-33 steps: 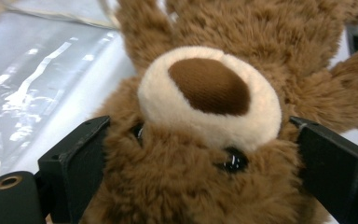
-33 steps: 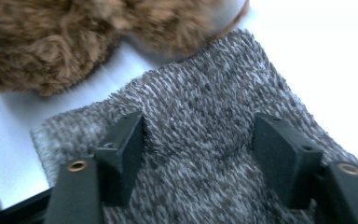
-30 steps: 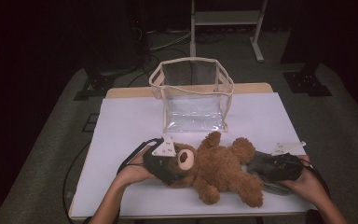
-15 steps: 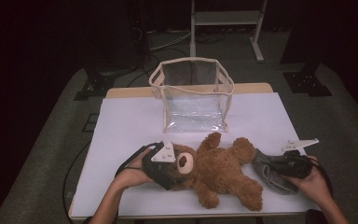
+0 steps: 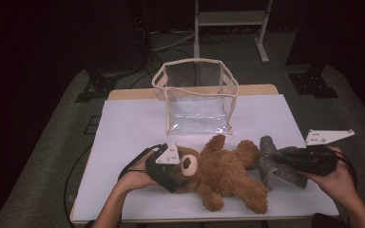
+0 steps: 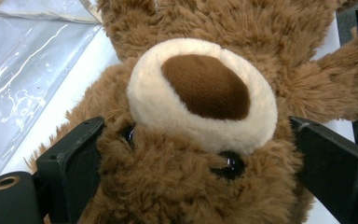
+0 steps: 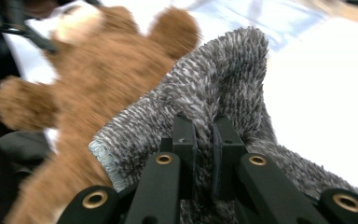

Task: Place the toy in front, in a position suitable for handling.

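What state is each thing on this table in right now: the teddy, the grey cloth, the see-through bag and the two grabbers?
Teddy bear: lying on its back, head clamped.
Grey cloth: pinched and lifted off the table, beside the bear's leg.
Clear bag: standing upright, top open, nothing visible inside.
Left gripper: jaws wide, pressed on both sides of the bear's head.
Right gripper: jaws shut on a fold of the cloth.

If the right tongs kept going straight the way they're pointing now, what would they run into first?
Most likely the teddy bear. The right tongs, shut on the grey fuzzy cloth, point toward the bear's body just beyond the cloth. They seem raised off the table, so they might pass just over it; depth is unclear.
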`<move>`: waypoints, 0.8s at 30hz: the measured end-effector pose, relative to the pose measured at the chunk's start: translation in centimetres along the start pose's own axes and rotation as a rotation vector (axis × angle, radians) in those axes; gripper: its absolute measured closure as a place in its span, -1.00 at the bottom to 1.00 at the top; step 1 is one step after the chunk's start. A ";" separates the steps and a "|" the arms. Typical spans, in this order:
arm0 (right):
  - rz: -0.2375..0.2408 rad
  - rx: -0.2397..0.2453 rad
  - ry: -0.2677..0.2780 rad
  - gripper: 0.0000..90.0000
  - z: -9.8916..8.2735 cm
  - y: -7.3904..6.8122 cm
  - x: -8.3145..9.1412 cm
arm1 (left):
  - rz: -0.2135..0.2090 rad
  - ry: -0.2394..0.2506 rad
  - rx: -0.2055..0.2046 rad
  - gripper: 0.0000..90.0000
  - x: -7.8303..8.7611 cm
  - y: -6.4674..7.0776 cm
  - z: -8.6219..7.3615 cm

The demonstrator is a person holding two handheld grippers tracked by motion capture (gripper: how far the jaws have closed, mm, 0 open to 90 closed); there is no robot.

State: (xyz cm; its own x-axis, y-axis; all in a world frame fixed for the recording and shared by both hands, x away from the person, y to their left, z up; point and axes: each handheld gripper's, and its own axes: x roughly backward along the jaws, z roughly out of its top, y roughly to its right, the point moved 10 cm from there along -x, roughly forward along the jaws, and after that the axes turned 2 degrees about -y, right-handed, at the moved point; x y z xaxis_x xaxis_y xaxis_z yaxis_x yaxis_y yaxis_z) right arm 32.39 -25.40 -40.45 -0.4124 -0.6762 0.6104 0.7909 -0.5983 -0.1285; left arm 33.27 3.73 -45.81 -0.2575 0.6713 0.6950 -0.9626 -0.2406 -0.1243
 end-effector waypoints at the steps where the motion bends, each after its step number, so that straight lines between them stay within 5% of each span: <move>1: 0.020 0.026 -0.001 0.81 0.8 -0.8 -0.5 | 0.000 0.000 0.000 -0.82 0.0 0.0 0.0; 6: 0.129 0.136 -0.034 0.80 3.7 -4.5 -4.4 | 0.000 -0.003 -0.004 -0.82 0.0 0.0 0.0; 13: 0.233 0.212 -0.074 0.72 5.8 -7.8 -9.5 | -0.002 -0.007 -0.011 -0.82 0.1 0.1 -0.1; 18: 0.272 0.180 -0.074 0.24 6.2 -7.9 -9.1 | -0.002 -0.002 -0.007 -0.82 0.0 0.2 0.0; 24: 0.253 0.150 -0.055 -0.03 6.7 -7.5 -7.5 | 0.002 -0.011 -0.014 -0.82 0.0 0.2 -0.1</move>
State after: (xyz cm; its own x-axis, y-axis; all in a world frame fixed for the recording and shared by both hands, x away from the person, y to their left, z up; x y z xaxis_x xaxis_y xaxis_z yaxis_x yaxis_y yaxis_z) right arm 32.61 -12.99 -38.78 -0.1718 -0.7690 0.6157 0.9251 -0.3408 -0.1676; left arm 33.02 3.75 -45.87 -0.2590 0.6630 0.7024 -0.9631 -0.2324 -0.1357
